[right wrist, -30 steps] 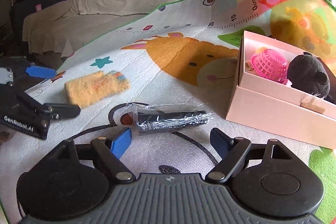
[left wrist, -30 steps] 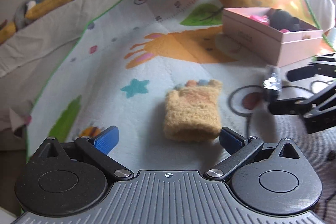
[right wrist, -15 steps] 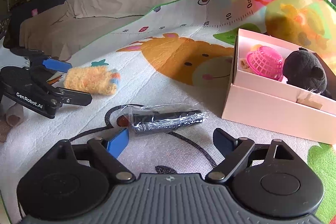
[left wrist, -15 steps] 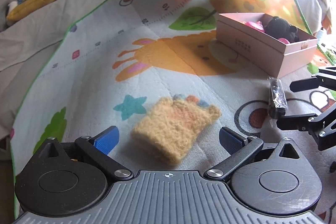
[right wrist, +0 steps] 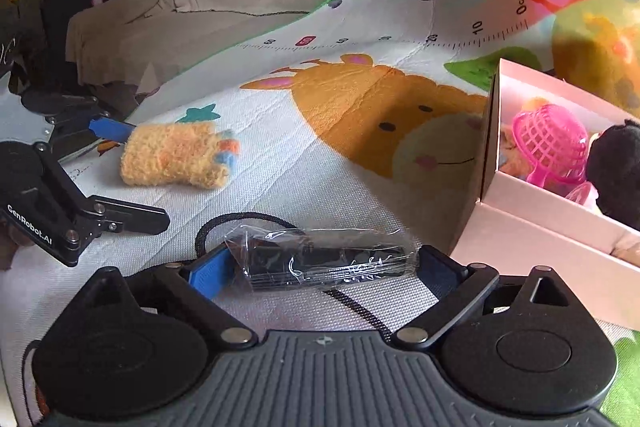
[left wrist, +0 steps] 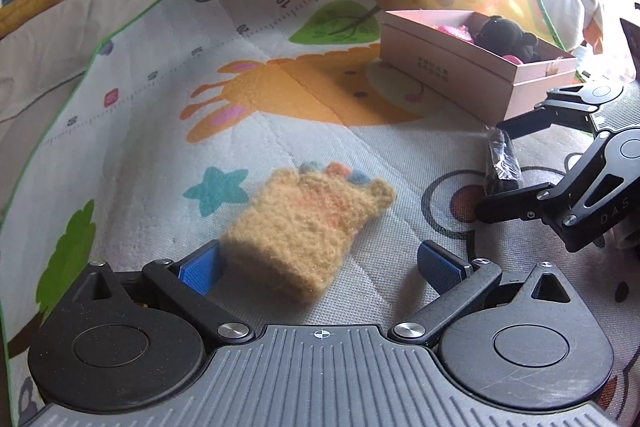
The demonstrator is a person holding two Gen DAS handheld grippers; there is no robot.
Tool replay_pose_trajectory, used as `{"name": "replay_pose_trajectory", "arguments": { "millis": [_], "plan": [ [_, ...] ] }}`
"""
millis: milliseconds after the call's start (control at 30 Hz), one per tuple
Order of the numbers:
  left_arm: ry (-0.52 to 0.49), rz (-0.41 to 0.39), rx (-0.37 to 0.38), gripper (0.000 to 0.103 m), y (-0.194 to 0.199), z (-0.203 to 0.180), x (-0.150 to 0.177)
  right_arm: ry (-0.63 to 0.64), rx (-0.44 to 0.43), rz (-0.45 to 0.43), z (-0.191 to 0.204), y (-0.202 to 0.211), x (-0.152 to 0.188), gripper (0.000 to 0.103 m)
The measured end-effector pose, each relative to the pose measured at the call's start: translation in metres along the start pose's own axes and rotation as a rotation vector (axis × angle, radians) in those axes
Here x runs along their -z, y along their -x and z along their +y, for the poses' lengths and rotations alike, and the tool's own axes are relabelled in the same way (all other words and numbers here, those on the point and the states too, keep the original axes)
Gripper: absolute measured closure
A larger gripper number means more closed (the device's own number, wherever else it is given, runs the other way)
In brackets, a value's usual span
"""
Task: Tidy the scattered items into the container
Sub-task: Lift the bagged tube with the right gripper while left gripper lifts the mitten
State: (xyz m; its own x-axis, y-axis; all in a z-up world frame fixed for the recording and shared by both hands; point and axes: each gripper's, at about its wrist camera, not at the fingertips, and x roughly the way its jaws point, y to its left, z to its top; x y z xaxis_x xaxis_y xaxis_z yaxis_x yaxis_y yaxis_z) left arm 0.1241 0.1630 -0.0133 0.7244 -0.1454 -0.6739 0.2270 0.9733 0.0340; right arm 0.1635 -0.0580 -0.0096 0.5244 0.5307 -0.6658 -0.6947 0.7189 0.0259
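- The right tongs (right wrist: 320,269) are spread wide and have just been opening; the black tube in a clear wrapper (right wrist: 326,261) lies crosswise between the pads on the play mat (right wrist: 360,155), not pinched. The loose, slick wrapper is the risk: a close that catches only film could let the tube slide out on the lift.
- The left tongs (left wrist: 320,265) are also spread. The fuzzy yellow mitten (left wrist: 308,223) lies skewed between them, its cuff against the left pad and well apart from the right one. A close here may grab only one corner, so that the soft mitten droops or drags.
- Both tongs work close together near the front edge of the mat; lifting at once could make them bump.
- The pink box (right wrist: 532,227) sits beyond, toward the mat's right edge, already holding a pink basket (right wrist: 550,145) and a black plush toy (right wrist: 616,175). Its tall near wall could snag a low carry.
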Motion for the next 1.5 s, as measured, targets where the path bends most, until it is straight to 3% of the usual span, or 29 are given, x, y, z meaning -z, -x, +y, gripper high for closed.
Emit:
{"name": "replay_pose_trajectory", "arguments": {
  "millis": [267, 400, 533, 567, 633, 700, 933, 1133, 1333, 1500],
  "plan": [
    [-0.005, -0.017, -0.013, 0.0, 0.001, 0.001, -0.001, 0.02, 0.01, -0.015, 0.03, 0.019, 0.017, 0.015],
    [-0.099, -0.021, -0.074, 0.0, -0.003, -0.002, -0.012, 0.015, 0.011, -0.012, 0.03, 0.018, 0.017, 0.013],
    [-0.139, 0.007, -0.049, 0.001, -0.011, -0.002, -0.018, -0.004, 0.007, -0.016, 0.027, 0.018, 0.018, 0.012],
    [-0.133, 0.008, -0.039, 0.002, -0.012, -0.002, -0.018, -0.009, 0.009, -0.018, 0.026, 0.018, 0.018, 0.012],
    [-0.112, 0.003, -0.01, 0.02, -0.011, -0.001, -0.019, -0.023, 0.006, -0.021, 0.024, 0.018, 0.018, 0.012],
    [-0.086, -0.004, -0.006, 0.03, -0.009, -0.001, -0.018, -0.036, 0.0, -0.025, 0.022, 0.019, 0.018, 0.012],
    [-0.004, -0.011, 0.037, 0.039, -0.001, 0.002, -0.018, -0.044, 0.005, -0.028, 0.021, 0.018, 0.018, 0.012],
    [-0.008, 0.002, 0.074, 0.039, 0.009, -0.009, -0.01, -0.043, 0.008, -0.027, 0.021, 0.018, 0.019, 0.012],
    [-0.041, 0.008, 0.057, 0.024, 0.0, -0.014, -0.01, -0.041, 0.01, -0.027, 0.021, 0.019, 0.019, 0.012],
    [-0.037, 0.0, 0.062, 0.024, -0.004, -0.015, -0.011, -0.042, 0.01, -0.03, 0.021, 0.019, 0.019, 0.013]
  ]
}}
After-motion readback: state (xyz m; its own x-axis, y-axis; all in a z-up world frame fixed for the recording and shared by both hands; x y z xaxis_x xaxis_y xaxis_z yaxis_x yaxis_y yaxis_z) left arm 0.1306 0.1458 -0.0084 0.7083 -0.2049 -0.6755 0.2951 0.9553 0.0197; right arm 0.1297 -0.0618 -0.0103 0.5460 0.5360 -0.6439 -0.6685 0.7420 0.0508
